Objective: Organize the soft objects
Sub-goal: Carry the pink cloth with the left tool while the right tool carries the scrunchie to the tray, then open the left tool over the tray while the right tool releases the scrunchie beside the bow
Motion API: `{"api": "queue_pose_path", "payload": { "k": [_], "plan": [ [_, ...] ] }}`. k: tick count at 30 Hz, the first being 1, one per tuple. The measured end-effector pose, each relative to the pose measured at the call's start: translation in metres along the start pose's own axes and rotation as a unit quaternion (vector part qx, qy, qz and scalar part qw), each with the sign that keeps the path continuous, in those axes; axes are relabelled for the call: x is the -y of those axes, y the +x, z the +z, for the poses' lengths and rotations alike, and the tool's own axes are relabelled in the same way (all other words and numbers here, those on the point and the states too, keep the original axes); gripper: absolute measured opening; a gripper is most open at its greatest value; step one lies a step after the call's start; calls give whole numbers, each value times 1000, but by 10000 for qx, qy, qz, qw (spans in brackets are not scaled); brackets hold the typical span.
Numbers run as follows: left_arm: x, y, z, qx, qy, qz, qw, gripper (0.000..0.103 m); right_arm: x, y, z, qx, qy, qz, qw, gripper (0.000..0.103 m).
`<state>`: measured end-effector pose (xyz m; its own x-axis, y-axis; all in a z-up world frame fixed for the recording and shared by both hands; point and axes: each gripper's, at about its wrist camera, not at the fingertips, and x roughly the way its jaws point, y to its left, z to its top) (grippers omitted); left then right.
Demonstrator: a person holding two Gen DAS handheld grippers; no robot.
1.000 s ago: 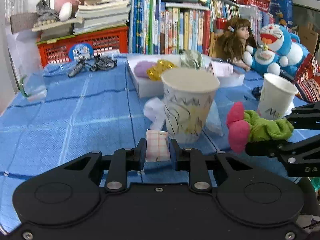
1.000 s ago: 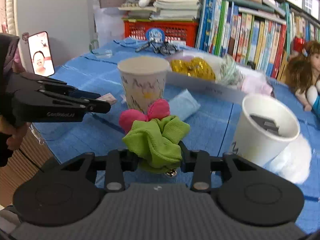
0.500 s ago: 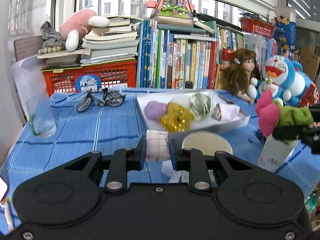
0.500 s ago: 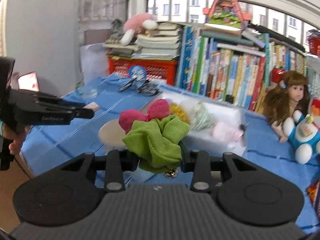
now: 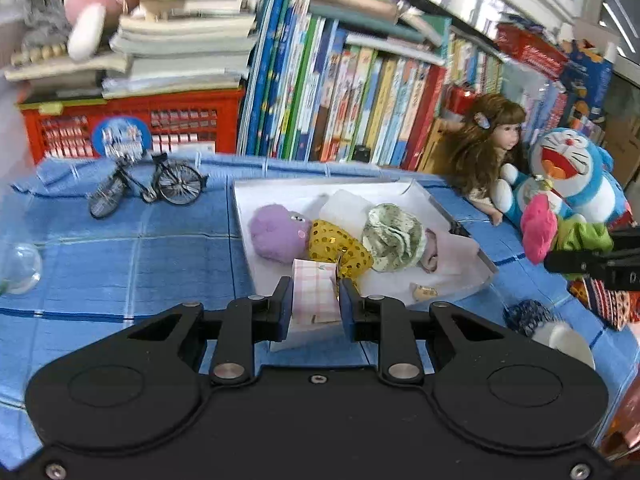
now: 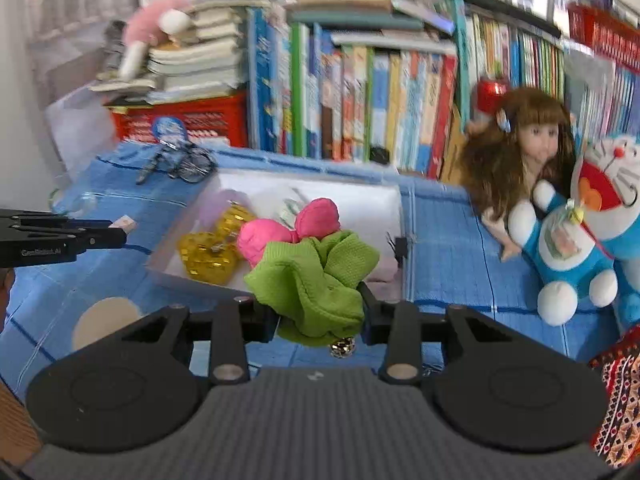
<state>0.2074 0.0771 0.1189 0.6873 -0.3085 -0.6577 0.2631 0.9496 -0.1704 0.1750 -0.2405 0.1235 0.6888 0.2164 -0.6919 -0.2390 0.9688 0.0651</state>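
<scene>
Fingers of the left gripper (image 5: pixel 312 300) are narrowed onto a small pink checked cloth (image 5: pixel 313 295), which stands up between them, folded flat with its edges square. The fingers of the right gripper (image 6: pixel 320 312) are clamped on a green scrunchie (image 6: pixel 316 280), its ribbed fabric bunched and spilling over both fingers, a pink bow (image 6: pixel 288 230) rising from its top and a small metal bell (image 6: pixel 341 347) hanging beneath. Both items are carried in the air, clear of the tabletop (image 5: pixel 120 256), which is covered with a blue checked cloth.

Just beyond both grippers lies a shallow white tray (image 5: pixel 440 204). It already holds a purple plush (image 5: pixel 278 238), a gold sequined piece (image 5: pixel 340 246), a pale green frilled scrunchie (image 5: pixel 394 238) and a pale pink cloth (image 5: pixel 456 254), lying close together and touching. In my judgement the task is well advanced: several soft items are collected, and the two held items remain to be set down, the tray being the likely place. A dark blue knitted item (image 5: pixel 526 314) lies on the tabletop to the right of the tray and may also need collecting. Free tray floor shows mainly at the near edge and the far corners, so room is limited.

Farther back stand a miniature bicycle (image 5: pixel 148 188), a doll (image 5: pixel 490 148) and a blue cat plush (image 5: pixel 568 180), before a row of books (image 5: pixel 360 92) and a red crate (image 5: pixel 132 128).
</scene>
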Motion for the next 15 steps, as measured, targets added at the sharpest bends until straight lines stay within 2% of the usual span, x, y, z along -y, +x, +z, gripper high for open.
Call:
{"api": "queue_pose_path", "payload": {
  "k": [3, 7, 12, 15],
  "plan": [
    [-4, 27, 9, -220, -81, 69, 9997, 23, 11, 25, 7, -386, 163, -72, 9991, 43],
    [-7, 56, 15, -443, -53, 95, 9990, 23, 22, 54, 10, -681, 273, -267, 9969, 43],
    [-7, 79, 16, -619, 23, 143, 9980, 23, 33, 90, 9, -1124, 411, -291, 9924, 43],
    [-9, 89, 16, -690, 3, 166, 9975, 23, 37, 107, 11, -1244, 460, -366, 9905, 43]
  ]
}}
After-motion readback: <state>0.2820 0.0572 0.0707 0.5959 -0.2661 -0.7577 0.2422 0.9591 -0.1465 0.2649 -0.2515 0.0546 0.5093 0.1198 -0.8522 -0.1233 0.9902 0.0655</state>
